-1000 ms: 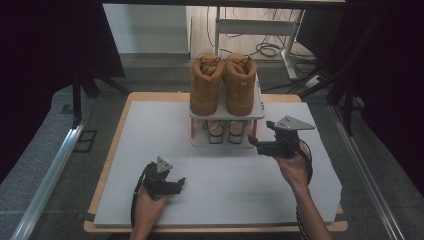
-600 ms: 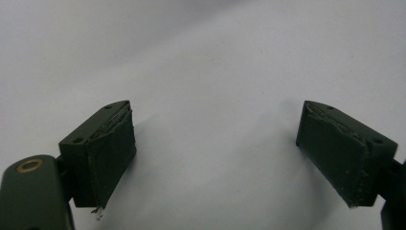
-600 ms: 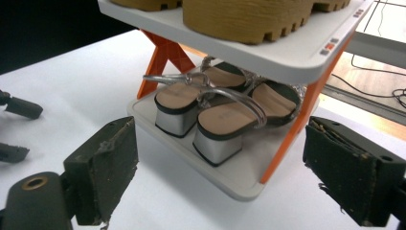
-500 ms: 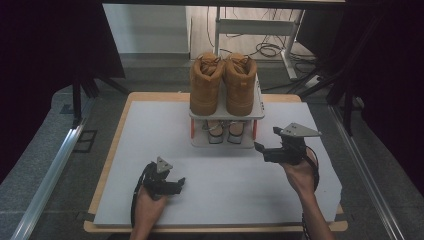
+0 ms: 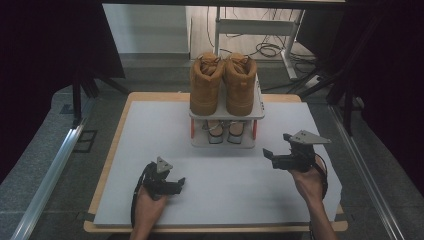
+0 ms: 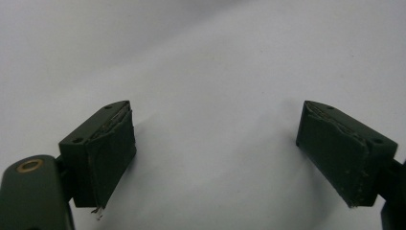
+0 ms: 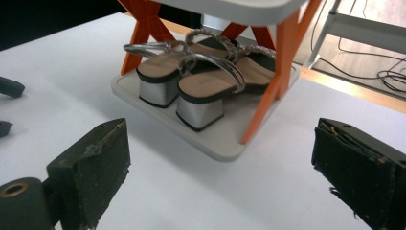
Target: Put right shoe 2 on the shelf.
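A small two-shelf rack (image 5: 258,109) with orange legs stands at the back middle of the white tabletop (image 5: 225,200). A pair of tan boots (image 5: 222,85) stands on its top shelf. A pair of silver-heeled sandals (image 7: 201,81) sits on the lower shelf (image 7: 218,148). My right gripper (image 5: 268,154) hovers to the right of the rack and points left at the lower shelf. In the right gripper view its jaws (image 7: 225,163) stand wide apart with nothing between them, having just been opening. My left gripper (image 5: 179,183) rests low at the front left, open over bare tabletop (image 6: 215,139).
The tabletop has a wooden rim (image 5: 107,165). Metal rails (image 5: 47,175) run along both sides of the table. A desk frame with loose cables (image 5: 267,47) stands on the floor behind. Dark curtains hang at the left and right.
My right gripper has drifted right and toward the near edge, away from the rack, sinking a little. The left gripper has stayed in place.
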A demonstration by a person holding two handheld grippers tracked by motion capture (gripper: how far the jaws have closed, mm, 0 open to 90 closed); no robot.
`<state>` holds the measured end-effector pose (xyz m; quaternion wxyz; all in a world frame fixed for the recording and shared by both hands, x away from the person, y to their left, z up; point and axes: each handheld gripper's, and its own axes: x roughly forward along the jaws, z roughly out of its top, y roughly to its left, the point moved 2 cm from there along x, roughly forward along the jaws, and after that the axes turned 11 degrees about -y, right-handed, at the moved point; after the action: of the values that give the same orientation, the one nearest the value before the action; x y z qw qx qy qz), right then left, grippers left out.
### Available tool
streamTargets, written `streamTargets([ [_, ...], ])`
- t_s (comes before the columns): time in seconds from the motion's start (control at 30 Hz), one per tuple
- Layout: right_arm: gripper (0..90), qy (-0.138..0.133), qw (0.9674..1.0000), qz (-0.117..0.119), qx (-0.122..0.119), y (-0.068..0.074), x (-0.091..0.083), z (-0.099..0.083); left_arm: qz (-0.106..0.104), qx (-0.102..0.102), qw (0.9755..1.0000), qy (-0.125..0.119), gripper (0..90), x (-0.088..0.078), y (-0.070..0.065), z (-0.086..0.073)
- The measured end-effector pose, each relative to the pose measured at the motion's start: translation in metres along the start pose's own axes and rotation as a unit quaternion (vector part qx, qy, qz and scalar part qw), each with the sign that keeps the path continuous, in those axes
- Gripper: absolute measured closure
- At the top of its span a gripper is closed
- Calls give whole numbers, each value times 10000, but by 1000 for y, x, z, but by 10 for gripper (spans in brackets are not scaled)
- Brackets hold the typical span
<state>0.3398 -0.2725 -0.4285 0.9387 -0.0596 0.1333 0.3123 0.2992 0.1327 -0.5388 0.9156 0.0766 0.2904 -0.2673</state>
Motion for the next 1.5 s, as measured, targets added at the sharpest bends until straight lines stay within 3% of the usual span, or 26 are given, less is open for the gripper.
streamTargets([
  [0.3, 49, 36, 9999, -96, -8, -6, -15, -11, 3, -12, 10000, 2, 129, 0, 0, 0],
  [0.73, 30, 208, 9994, -180, 204, -12, -28, -36, 3, -11, 10000, 3, 129, 0, 0, 0],
  [1.5, 22, 1034, 9940, -178, 322, -15, -27, -92, 11, -3, 10000, -8, 129, 0, 0, 0],
])
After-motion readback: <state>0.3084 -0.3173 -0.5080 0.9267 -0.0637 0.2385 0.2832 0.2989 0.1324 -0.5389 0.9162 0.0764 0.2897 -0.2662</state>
